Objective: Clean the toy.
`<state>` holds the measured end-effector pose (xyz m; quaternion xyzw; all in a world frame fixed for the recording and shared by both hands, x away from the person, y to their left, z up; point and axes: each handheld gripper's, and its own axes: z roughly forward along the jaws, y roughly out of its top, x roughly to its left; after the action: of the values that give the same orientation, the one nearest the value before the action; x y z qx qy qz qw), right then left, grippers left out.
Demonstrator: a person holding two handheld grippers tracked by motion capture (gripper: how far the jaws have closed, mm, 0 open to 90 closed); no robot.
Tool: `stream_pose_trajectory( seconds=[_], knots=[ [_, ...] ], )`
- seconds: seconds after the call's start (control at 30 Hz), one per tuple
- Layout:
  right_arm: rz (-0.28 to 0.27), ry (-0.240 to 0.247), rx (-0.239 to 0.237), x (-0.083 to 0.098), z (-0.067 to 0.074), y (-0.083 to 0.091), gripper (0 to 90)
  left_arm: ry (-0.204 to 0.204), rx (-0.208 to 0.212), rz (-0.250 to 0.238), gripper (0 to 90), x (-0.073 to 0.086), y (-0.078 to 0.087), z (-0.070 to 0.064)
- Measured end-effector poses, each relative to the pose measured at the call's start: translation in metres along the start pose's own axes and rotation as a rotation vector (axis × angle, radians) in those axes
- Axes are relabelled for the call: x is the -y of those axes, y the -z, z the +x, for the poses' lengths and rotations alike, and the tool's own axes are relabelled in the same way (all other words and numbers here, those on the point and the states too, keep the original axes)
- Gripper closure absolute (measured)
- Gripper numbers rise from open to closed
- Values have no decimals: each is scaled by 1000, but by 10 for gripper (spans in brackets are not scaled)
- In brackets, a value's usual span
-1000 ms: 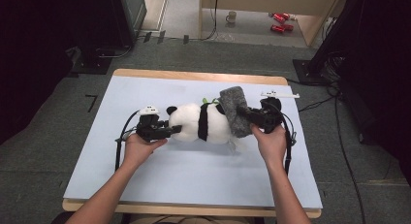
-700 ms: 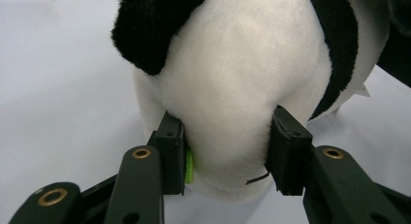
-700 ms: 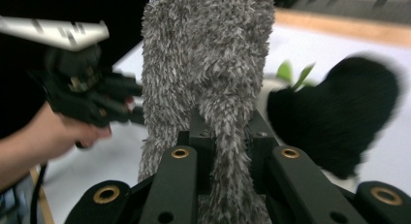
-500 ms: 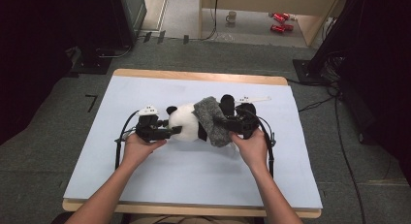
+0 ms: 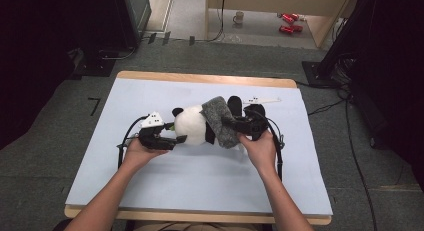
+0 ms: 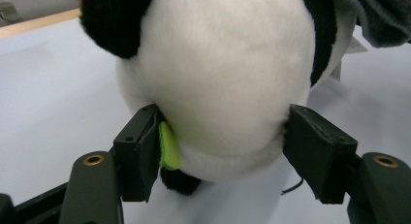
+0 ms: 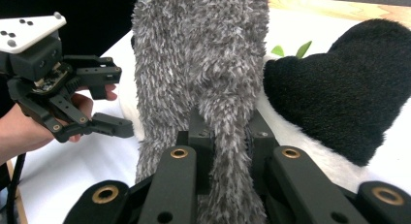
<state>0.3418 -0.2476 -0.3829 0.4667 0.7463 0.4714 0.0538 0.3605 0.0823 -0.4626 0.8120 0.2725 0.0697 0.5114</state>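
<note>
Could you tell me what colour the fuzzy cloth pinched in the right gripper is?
The cloth is mottled grey, clearest in the right gripper view.

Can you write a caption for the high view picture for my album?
Right tongs drape a fuzzy grey cloth over the toy panda while the left tongs, just opening, bracket its head.

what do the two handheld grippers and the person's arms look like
Both are black two-jaw tools. The left gripper has blocky black pads on linkage arms with brass-coloured pivot rings, a pale three-cornered plate with dark dots on top, and a black cable looping behind. The right gripper has the same brass-ringed linkages and a trailing black cable. The forearms are bare, with no sleeves showing.
</note>
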Motion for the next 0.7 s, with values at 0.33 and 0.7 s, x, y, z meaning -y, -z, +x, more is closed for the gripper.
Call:
stream_pose_trajectory(
  seconds=[0.33, 0.7],
  knots=[
    [-10, -5, 6, -2, -3, -1, 784, 12, -4, -3, 287, 8, -13, 4],
    [-20, -34, 9, -3, -4, -1, 784, 93, -2, -14, 477, 12, -22, 1]
  ],
)
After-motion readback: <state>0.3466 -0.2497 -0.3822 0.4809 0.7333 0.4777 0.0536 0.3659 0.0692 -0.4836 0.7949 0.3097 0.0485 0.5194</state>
